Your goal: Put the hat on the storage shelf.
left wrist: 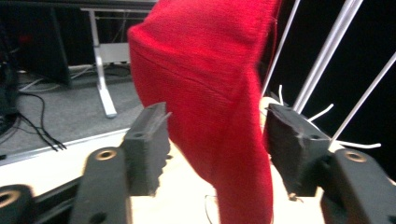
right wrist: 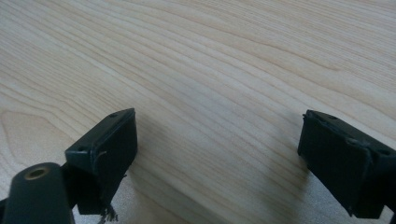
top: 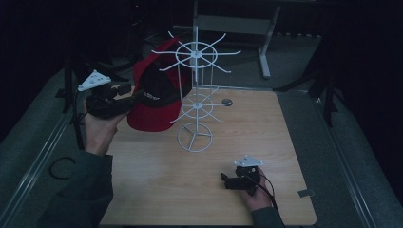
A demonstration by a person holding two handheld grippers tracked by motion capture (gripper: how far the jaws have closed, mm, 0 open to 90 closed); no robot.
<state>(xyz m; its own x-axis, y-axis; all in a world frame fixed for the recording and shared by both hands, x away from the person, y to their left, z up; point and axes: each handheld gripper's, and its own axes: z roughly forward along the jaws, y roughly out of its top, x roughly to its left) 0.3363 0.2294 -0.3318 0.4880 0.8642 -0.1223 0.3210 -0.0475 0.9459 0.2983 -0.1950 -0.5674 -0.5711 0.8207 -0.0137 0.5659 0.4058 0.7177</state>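
Knit-textured red cap with a black front panel hangs between the parted jaws of the left gripper, untouched by either pad, beside one white wire rack. Its brim is cut off below. Right gripper, jaws released, hovers over pale woodgrain table.

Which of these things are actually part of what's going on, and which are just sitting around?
In use: red cap, white wire rack, left tongs open around the cap.

Lying about: right tongs open over the bare table, desk frame behind.
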